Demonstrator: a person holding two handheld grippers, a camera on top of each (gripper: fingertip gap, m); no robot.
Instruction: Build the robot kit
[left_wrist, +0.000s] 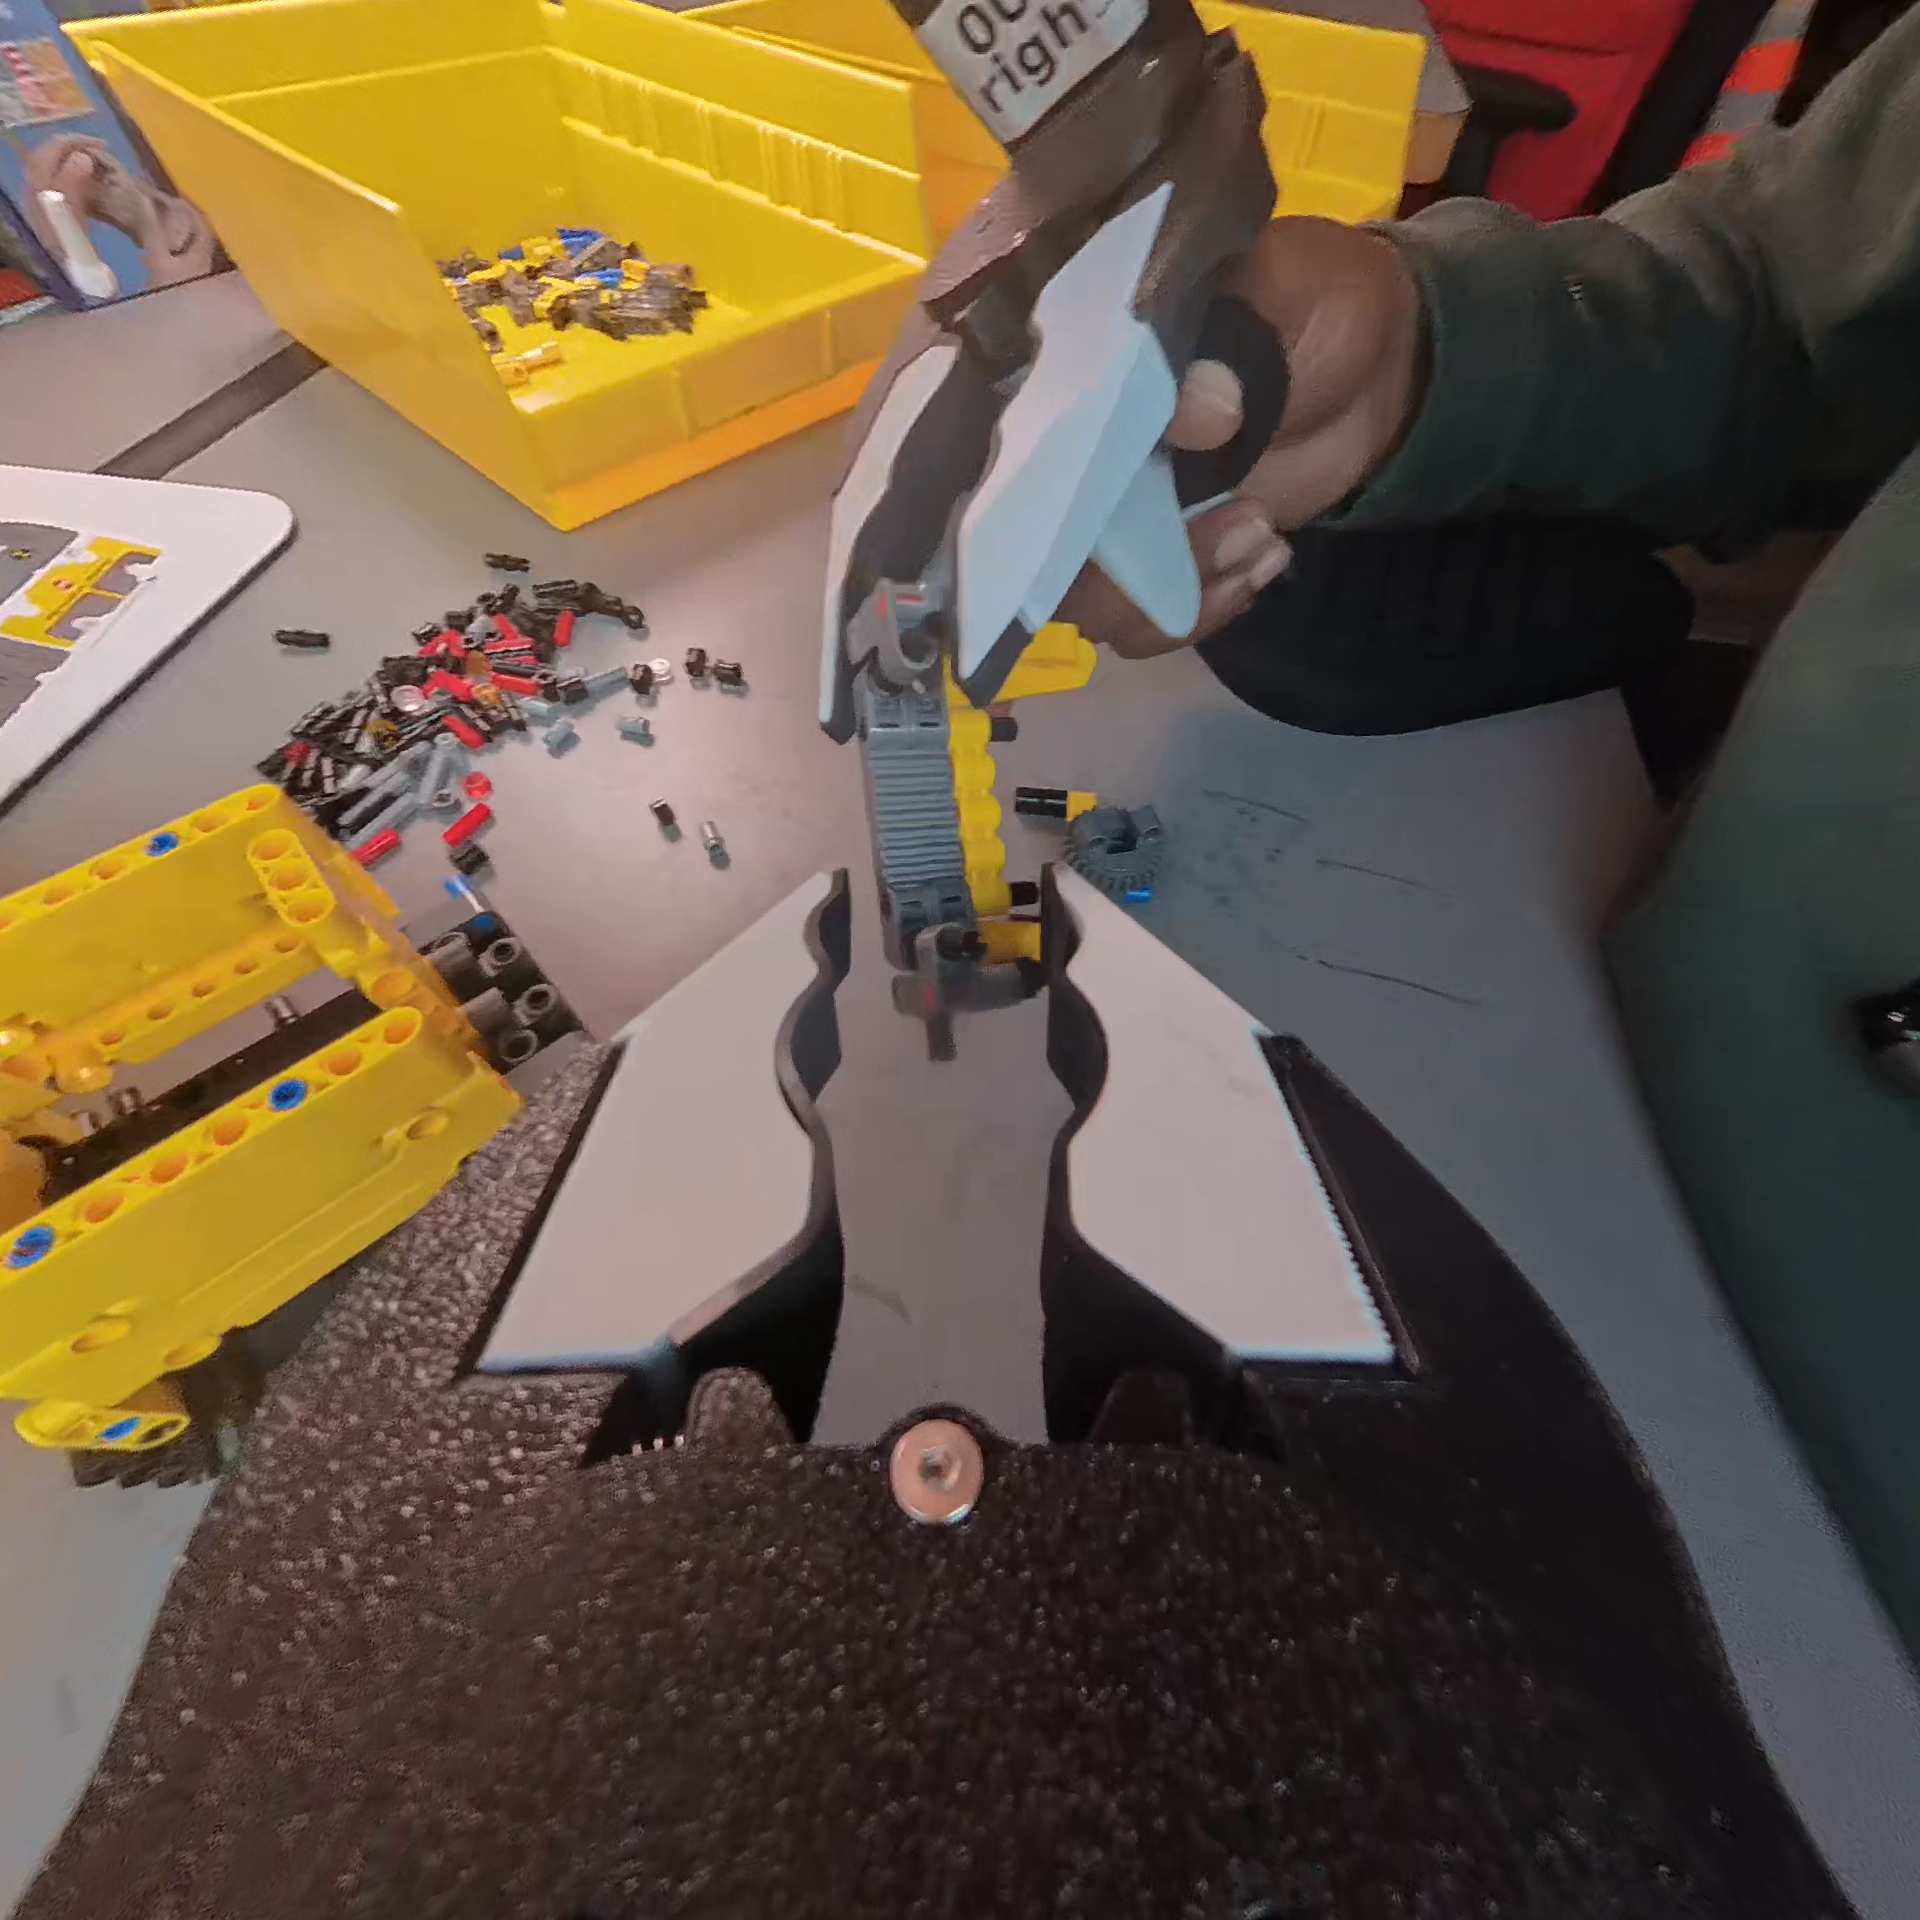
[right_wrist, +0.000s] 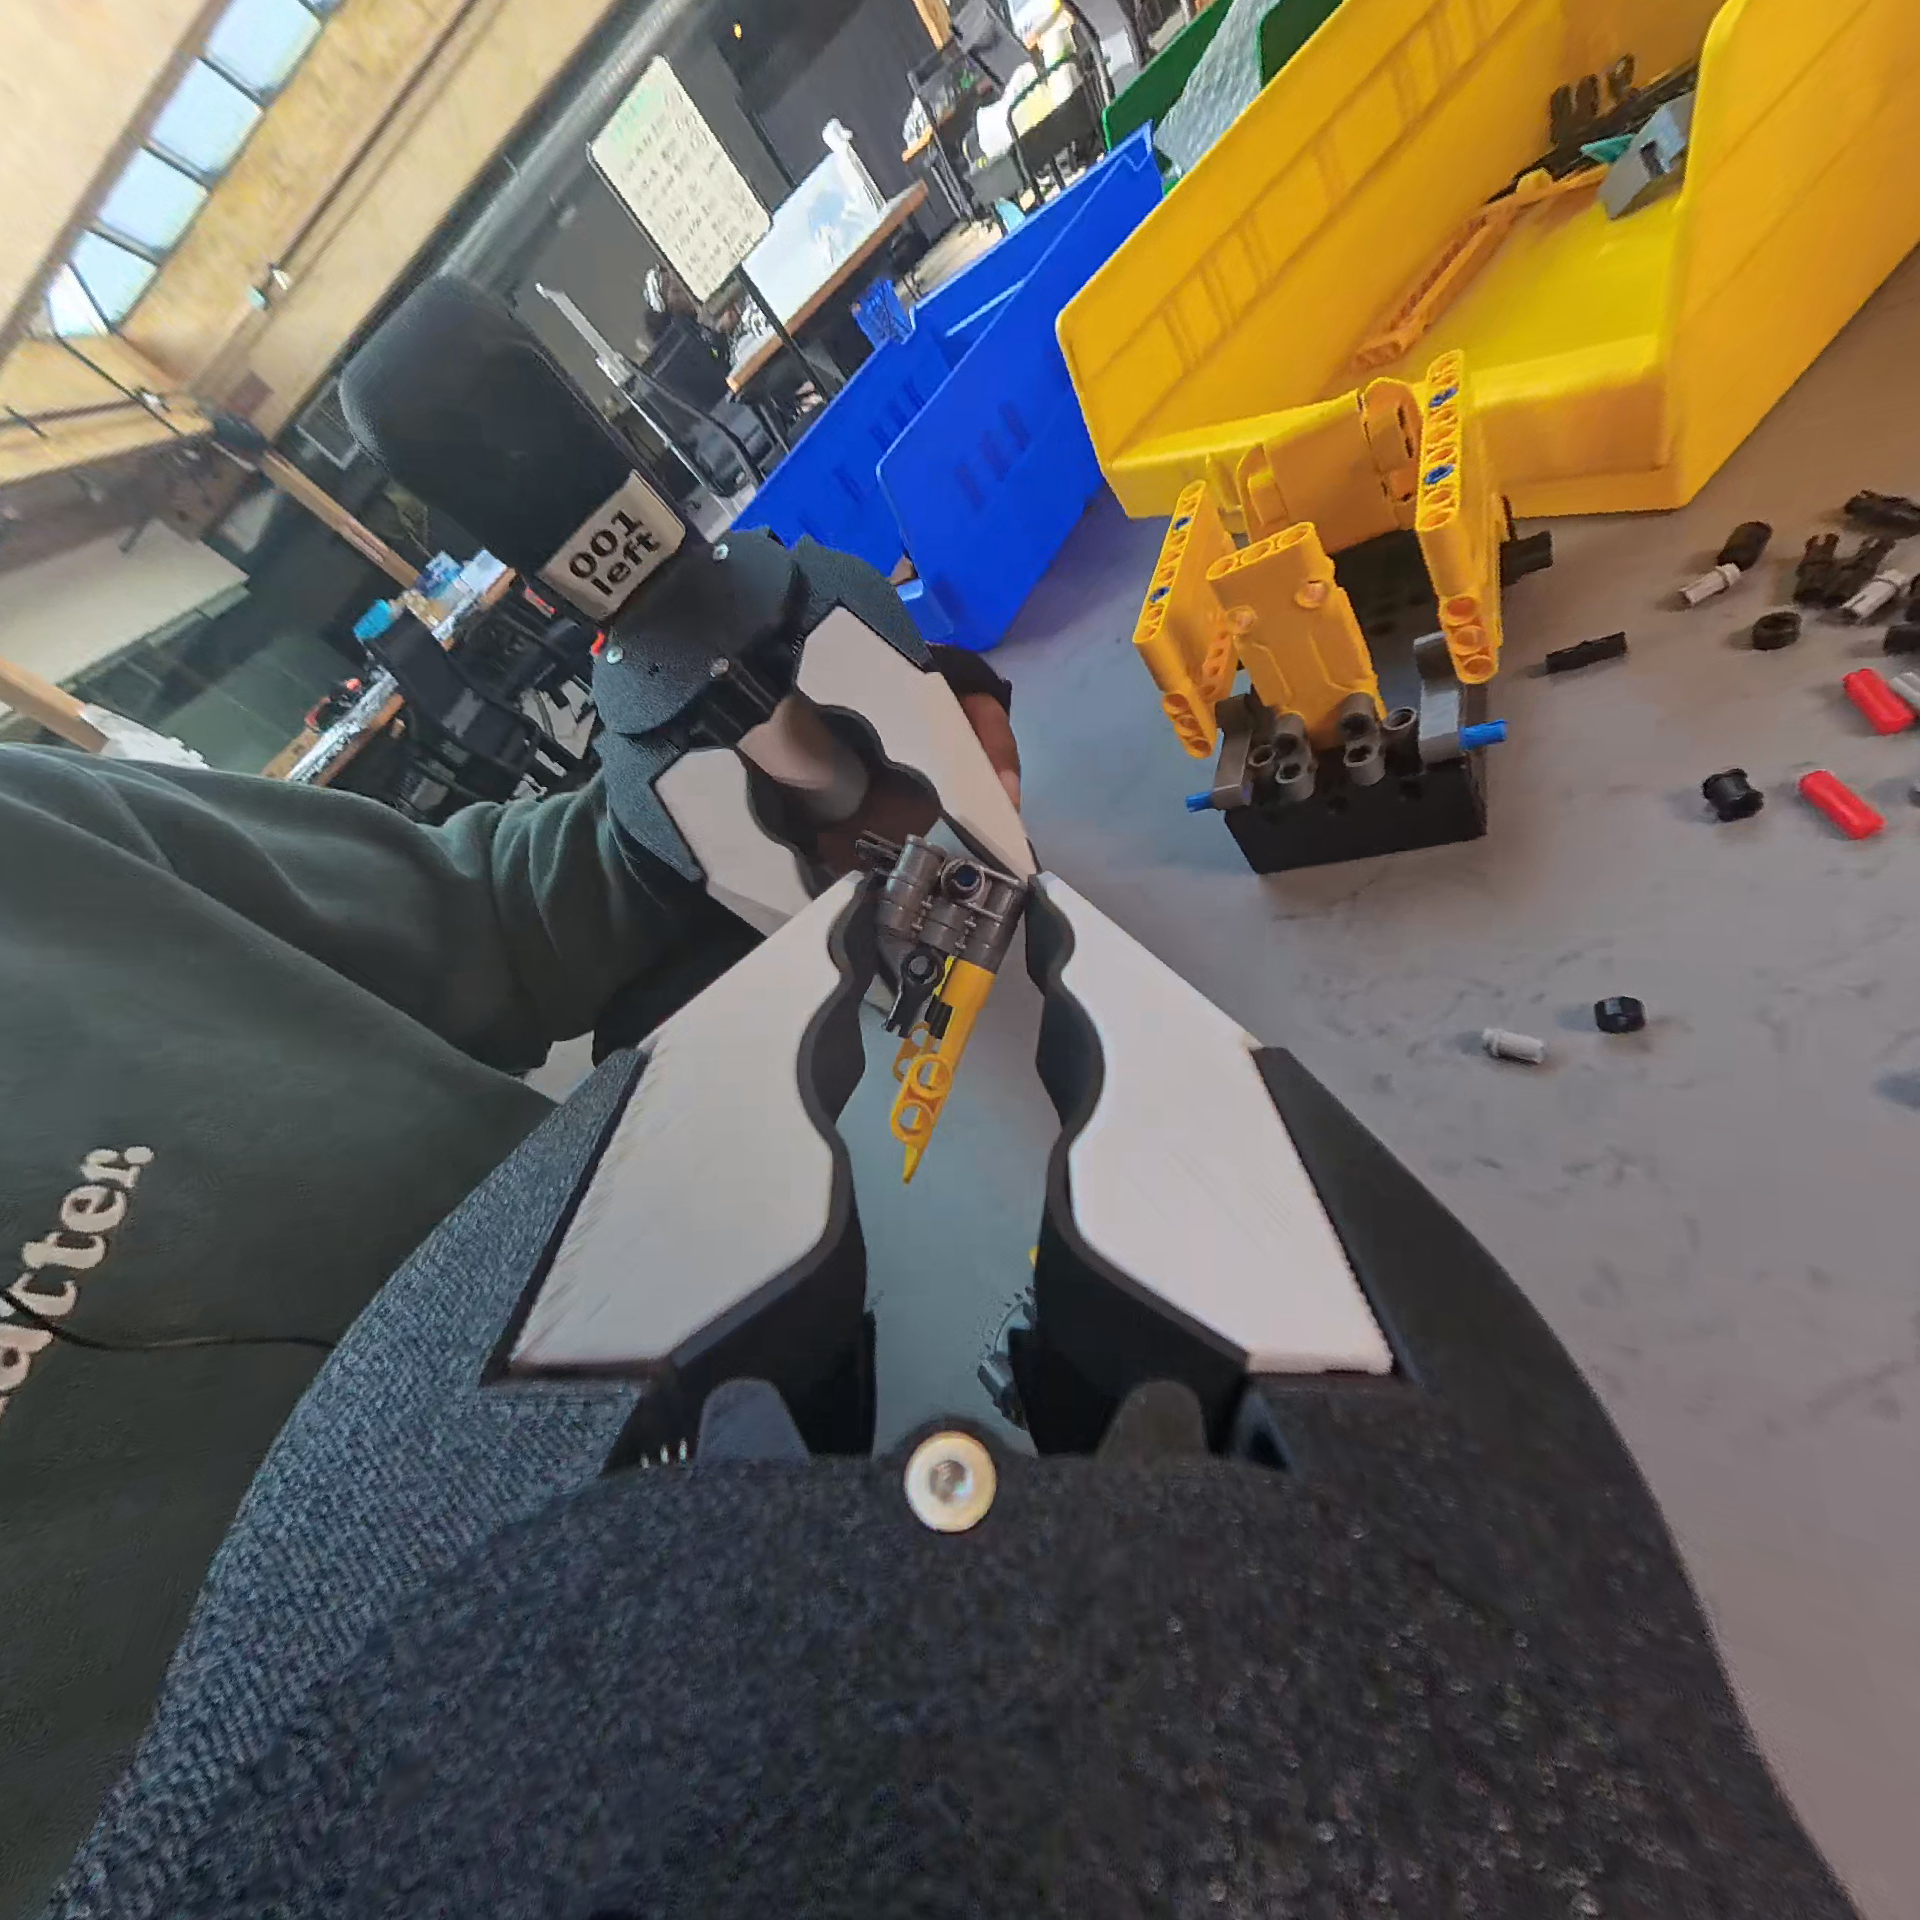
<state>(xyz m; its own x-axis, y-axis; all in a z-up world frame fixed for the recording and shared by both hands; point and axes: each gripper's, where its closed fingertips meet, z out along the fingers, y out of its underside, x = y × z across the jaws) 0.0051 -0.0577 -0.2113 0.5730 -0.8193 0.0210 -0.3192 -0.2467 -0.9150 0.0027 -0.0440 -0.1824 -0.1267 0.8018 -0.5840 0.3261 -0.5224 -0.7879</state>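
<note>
**A:** What are the two hand-held grippers doing?

**B:** The right hand-held gripper (left_wrist: 914, 665) comes down from above and is clamped on the upper end of a grey and yellow brick assembly (left_wrist: 940, 831), a ribbed grey part beside a yellow beam. The assembly hangs upright over the grey surface (left_wrist: 1351, 987). The left hand-held gripper (left_wrist: 945, 883) has its fingers set narrowly either side of the assembly's lower end. Its right fingertip (left_wrist: 1055, 894) sits against a black pin and a yellow part there. I cannot tell whether the left finger touches.

**A:** And from the right wrist view?

**B:** The right hand-held gripper (right_wrist: 945, 883) pinches the grey end of the assembly (right_wrist: 951, 914), and the left hand-held gripper (right_wrist: 935, 810) meets it tip to tip.

**A:** What lies around the assembly?

**B:** To its left, a scatter of small black, red and grey pieces (left_wrist: 468, 707). Nearer and further left, a larger yellow build (left_wrist: 208, 1091) on a black base. Behind it, a yellow bin (left_wrist: 520, 260) with small parts inside. Just to its right, a grey gear (left_wrist: 1112, 836).
</note>
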